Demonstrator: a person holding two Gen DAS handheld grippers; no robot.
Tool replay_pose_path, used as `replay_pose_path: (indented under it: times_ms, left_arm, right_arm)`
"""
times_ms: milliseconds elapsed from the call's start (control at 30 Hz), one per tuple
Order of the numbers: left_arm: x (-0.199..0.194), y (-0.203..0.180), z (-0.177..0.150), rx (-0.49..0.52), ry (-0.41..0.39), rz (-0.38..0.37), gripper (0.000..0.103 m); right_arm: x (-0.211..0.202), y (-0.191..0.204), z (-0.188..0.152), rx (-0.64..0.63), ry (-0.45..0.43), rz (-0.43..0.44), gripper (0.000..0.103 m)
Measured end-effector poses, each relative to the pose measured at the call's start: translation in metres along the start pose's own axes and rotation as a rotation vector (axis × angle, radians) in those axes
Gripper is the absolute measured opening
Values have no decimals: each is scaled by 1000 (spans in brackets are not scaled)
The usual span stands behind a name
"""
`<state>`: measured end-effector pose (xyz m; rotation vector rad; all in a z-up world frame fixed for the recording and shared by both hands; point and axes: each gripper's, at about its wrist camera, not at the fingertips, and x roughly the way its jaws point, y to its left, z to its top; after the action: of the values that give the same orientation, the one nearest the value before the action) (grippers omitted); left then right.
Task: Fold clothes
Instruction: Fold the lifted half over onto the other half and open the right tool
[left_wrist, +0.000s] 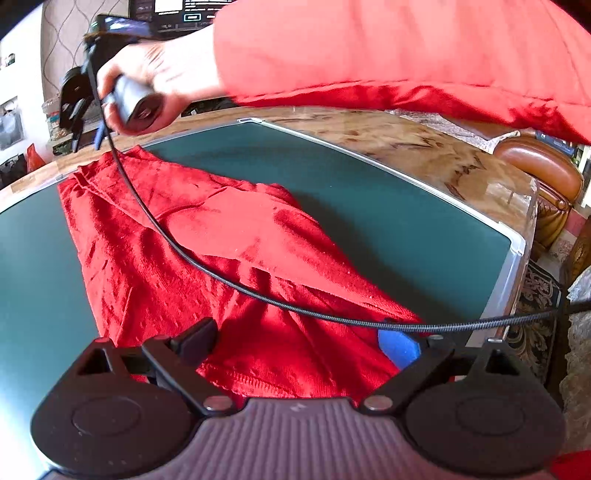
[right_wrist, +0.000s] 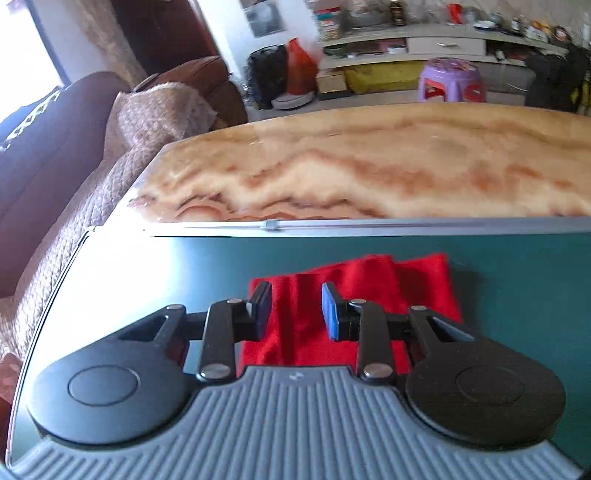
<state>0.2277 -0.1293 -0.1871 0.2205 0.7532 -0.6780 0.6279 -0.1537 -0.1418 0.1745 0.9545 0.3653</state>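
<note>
1. A crumpled red velvety garment (left_wrist: 207, 236) lay lengthwise across the dark green mat (left_wrist: 388, 221) on the marbled tan counter (left_wrist: 424, 151), one narrow end reaching toward the mat's far edge.
2. The left tool (left_wrist: 299, 341) hovered over the near end of the garment with its jaws spread wide apart and nothing between them.
3. The right tool (right_wrist: 297, 312), gripped by a hand (left_wrist: 159, 77) in a red sleeve (left_wrist: 369, 48), sat over the far end of the garment, jaws parted and empty, the cloth showing below the gap.
4. A black braided cable (left_wrist: 192, 258) trailed across the garment between the two tools.
5. Likely risks, as I judged them:
   - The cable could snag a fold and drag the cloth askew.
   - Pinching only one layer would leave the lower layer behind and make a lopsided fold.
   - The plush fabric might slip on the smooth mat when lifted.
</note>
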Motion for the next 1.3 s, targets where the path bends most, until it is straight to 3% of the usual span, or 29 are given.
replay_pose_path:
  times_ms: [167, 200, 233, 300, 400, 600, 967, 1033, 1067, 1200, 1300]
  left_arm:
    - [-2, 0, -2, -1, 1, 2, 97]
    - [-2, -1, -3, -1, 0, 1, 97]
    - [-3, -1, -4, -1, -1, 1, 97]
    - [-4, -1, -6, 3, -3, 2, 97]
    - [-4, -2, -6, 11, -2, 0, 97]
    - [-5, 2, -6, -7, -2, -16, 97]
    - [-5, -2, -9, 8, 0, -8, 97]
    - [-6, -2, -9, 8, 0, -9, 97]
    - [-6, -2, -9, 7, 1, -10, 97]
    - [-10, -1, -11, -2, 0, -15, 97]
    - [-16, 0, -12, -10, 4, -14, 97]
  right_arm:
    - [23, 18, 3, -53, 18, -96, 35]
    - [25, 18, 3, -57, 18, -105, 32]
    - [29, 18, 3, -59, 24, -112, 19]
    - [35, 16, 3, -62, 36, -121, 6]
    - [35, 16, 2, -78, 36, -118, 4]
    - [17, 18, 8, -63, -11, -59, 4]
    - [43, 17, 3, -54, 60, -38, 6]
    - [27, 10, 5, -22, 45, -13, 21]
    - [19, 6, 6, -5, 37, 0, 24]
    - [-28, -14, 3, 33, 16, 37, 25]
    - [-81, -40, -18, 35, 29, 103, 25]
